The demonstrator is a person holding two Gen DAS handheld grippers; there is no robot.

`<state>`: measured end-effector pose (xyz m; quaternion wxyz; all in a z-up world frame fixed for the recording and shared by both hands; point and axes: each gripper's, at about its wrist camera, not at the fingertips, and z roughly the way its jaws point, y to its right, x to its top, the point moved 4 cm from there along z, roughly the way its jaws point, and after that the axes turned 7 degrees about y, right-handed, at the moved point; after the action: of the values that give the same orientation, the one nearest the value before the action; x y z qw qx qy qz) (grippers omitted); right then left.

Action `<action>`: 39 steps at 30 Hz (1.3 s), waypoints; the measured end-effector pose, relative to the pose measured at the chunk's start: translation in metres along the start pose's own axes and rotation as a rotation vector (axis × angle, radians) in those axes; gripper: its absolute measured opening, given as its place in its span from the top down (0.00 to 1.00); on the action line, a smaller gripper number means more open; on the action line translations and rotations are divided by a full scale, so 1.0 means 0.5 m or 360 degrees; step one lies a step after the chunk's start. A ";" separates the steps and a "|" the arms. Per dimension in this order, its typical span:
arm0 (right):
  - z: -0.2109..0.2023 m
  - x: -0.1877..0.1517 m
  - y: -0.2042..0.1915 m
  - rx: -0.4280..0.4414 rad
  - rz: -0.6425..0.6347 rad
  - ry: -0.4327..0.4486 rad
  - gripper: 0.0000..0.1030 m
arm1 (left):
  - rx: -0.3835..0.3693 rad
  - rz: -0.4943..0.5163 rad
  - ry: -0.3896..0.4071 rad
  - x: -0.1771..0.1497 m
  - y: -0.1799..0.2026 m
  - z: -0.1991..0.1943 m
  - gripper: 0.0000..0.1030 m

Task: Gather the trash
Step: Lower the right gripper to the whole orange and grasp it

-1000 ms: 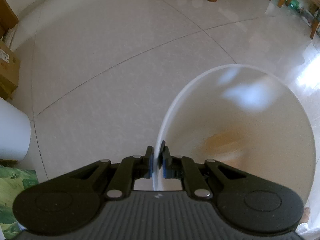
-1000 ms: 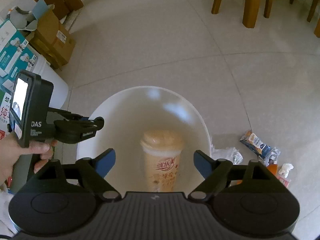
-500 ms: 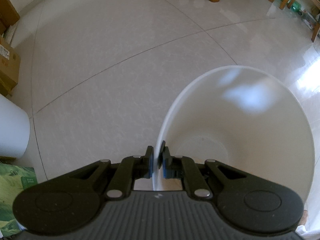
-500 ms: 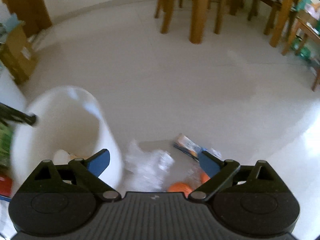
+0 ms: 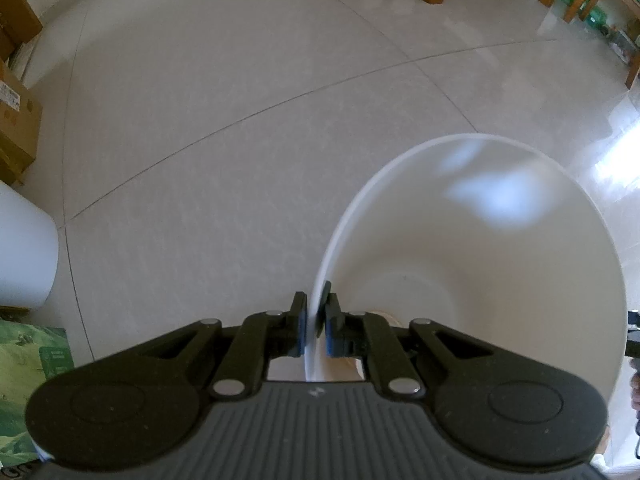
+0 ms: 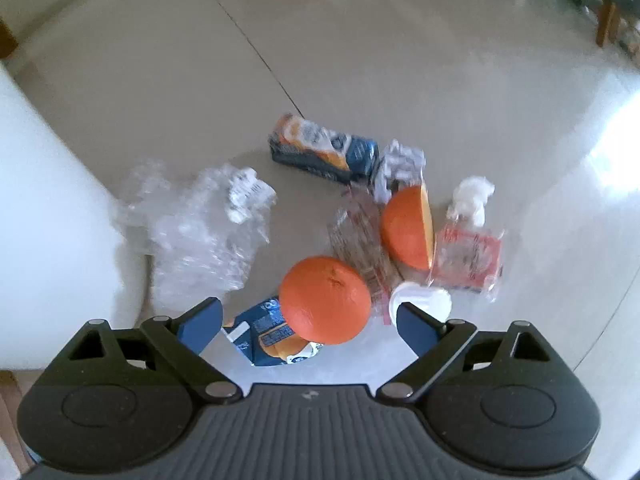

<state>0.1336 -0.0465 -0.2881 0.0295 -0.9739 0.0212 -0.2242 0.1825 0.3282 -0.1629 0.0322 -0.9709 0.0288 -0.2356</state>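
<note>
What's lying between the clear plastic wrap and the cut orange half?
In the right wrist view, a crinkled clear wrapper with red print lies between the plastic wrap and the orange half.

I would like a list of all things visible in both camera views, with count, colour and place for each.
bin: 1, white, on floor, rim clamped by left gripper
oranges: 2, orange, one whole between right fingers, one cut beyond
snack packs: 2, blue, on floor
clear plastic wrap: 1, beside bin
red-printed bag: 1, right of cut orange
cardboard box: 1, brown, left edge
left gripper: black, shut
right gripper: black, jaws closing, touching nothing
</note>
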 end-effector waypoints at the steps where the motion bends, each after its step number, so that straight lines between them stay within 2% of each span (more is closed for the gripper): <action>1: 0.009 -0.005 0.000 -0.0007 0.0020 -0.0009 0.08 | 0.0000 0.0002 -0.0003 -0.001 0.000 0.000 0.93; 11: 0.129 -0.020 0.017 -0.0034 0.0176 -0.0131 0.12 | -0.0021 -0.0011 -0.0015 0.003 -0.010 0.008 0.94; 15: 0.155 -0.024 0.025 -0.0041 0.0225 -0.0161 0.20 | -0.0023 -0.0019 -0.0023 0.004 -0.010 0.009 0.94; 19: 0.161 -0.022 0.028 -0.0031 0.0274 -0.0186 0.23 | -0.0030 -0.0024 -0.0035 0.007 -0.011 0.010 0.94; 27: 0.126 -0.004 0.025 -0.0082 0.0167 -0.0245 0.30 | -0.0024 -0.0003 -0.0034 0.008 -0.010 0.013 0.93; 32: 0.064 0.019 0.027 -0.0085 0.0107 -0.0255 0.30 | -0.0014 -0.0004 -0.0032 0.007 -0.004 0.011 0.93; 39: -0.052 0.070 0.012 -0.0017 0.0002 -0.0217 0.30 | -0.0004 0.0007 -0.0032 0.006 0.000 0.010 0.93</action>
<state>0.1534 -0.0557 -0.2502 0.0258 -0.9870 0.0209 -0.1572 0.1875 0.3280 -0.1657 0.0319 -0.9732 0.0308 -0.2258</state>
